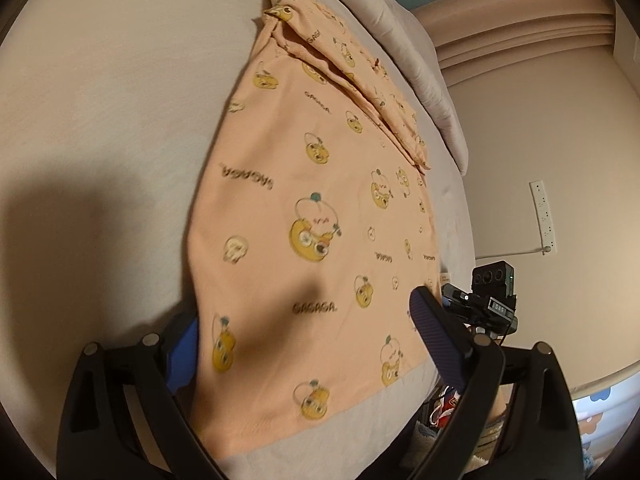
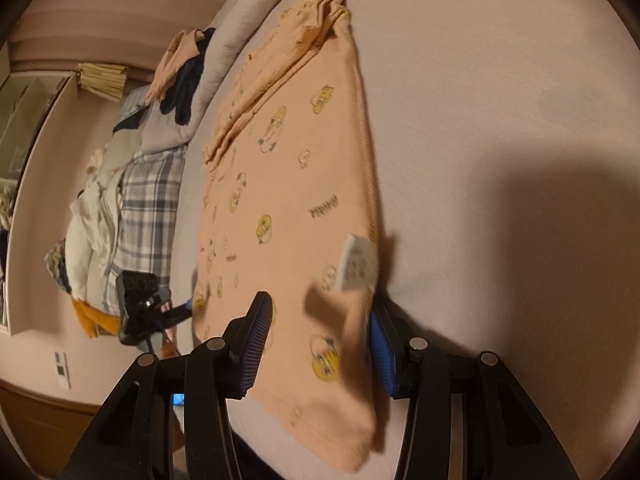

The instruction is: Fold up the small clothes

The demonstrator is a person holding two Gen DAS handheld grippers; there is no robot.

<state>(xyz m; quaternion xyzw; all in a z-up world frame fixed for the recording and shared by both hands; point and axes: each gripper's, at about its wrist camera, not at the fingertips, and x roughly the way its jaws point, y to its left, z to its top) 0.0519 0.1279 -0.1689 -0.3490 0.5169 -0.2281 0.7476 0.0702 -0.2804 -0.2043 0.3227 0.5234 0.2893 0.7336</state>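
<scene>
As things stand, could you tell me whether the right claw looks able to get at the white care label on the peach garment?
Probably yes. The right claw stands open over the garment, and the label lies just ahead of its fingers near the hem, with nothing in between.

Both wrist views close, angled down, sharing the peach garment (image 1: 304, 208).

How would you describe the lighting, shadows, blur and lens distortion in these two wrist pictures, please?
Left wrist view: warm dim light, strong fisheye bending, a broad dark shadow on the bed sheet, slight blur on the peach garment near the left gripper. Right wrist view: the same warm cast, a large shadow at right, the white care label smeared by motion near the right gripper.
</scene>
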